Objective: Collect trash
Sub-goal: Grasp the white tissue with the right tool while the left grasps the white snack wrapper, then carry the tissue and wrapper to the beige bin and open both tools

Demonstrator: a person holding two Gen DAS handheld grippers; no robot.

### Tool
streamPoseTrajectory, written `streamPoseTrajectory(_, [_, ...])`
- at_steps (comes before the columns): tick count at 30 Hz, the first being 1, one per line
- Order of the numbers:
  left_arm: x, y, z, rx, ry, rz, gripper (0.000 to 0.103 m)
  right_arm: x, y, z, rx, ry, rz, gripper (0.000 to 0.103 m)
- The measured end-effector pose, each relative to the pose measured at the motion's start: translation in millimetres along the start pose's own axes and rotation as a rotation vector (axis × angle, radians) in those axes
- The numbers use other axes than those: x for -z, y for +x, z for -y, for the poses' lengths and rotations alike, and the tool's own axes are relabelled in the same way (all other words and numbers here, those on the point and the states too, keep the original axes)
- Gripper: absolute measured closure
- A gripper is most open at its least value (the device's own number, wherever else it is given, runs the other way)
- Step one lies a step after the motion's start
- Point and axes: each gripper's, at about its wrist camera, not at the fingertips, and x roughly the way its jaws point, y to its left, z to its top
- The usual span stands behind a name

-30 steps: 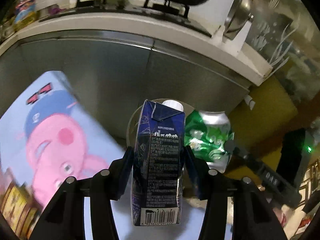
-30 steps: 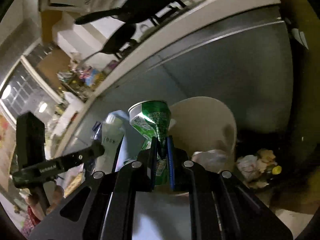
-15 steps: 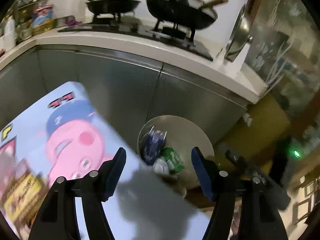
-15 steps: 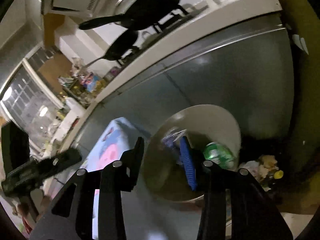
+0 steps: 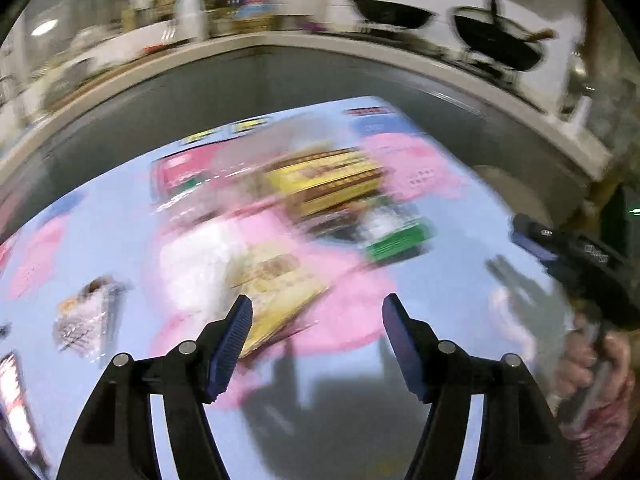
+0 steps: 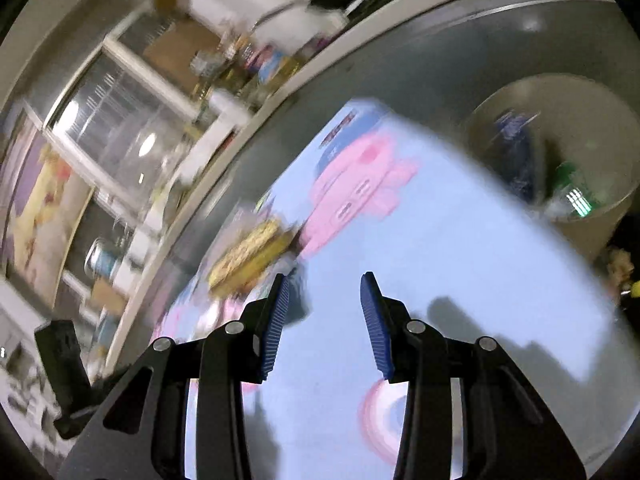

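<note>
Over the cartoon tablecloth (image 5: pixel 460 240), I hold left gripper (image 5: pixel 316 312) wide and right gripper (image 6: pixel 324 288) narrower, both empty, lined up for the yellow wrappers (image 5: pixel 324 184).

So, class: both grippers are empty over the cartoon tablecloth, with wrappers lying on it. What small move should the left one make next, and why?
Probably lower the left gripper onto the yellow packet just ahead of its open jaws. Nothing is between them, the packet is the nearest trash on the tablecloth, and the bin already holds a carton and a can. The picture is blurred, so slow down first.

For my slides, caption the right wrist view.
Open right gripper above the cartoon table, bin beyond.
</note>
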Motion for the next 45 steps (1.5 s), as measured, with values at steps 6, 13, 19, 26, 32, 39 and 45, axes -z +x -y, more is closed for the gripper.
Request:
streamPoseTrajectory(6, [45,-16,-115,-0.105,-0.243,-0.041,0.036,50,44,-71,-0.038,-0.128,-0.159,0.049])
streamPoseTrajectory(13, [61,-16,-222,-0.148,-0.464,0.011,0.018,79,74,-138,-0.022,-0.276,-0.237,0.048])
streamPoseTrajectory(19, [45,17,-250,-0.083,-0.474,0.026,0.013,71,107,-172,0.036,-0.349,-0.272,0.048])
streamPoseTrajectory(26, [40,38,-231,-0.017,-0.436,0.032,0.009,73,168,-214,0.121,-0.531,-0.333,0.042])
streamPoseTrajectory(32, [40,41,-214,-0.096,-0.357,0.052,0.041,91,209,-230,0.171,-0.643,-0.382,0.043])
streamPoseTrajectory(39, [41,25,-213,-0.030,-0.376,0.061,0.086,100,203,-239,0.110,-0.659,-0.373,0.090])
streamPoseTrajectory(45, [48,-10,-210,0.047,-0.414,0.105,0.089,93,155,-245,0.037,-0.606,-0.288,0.090])
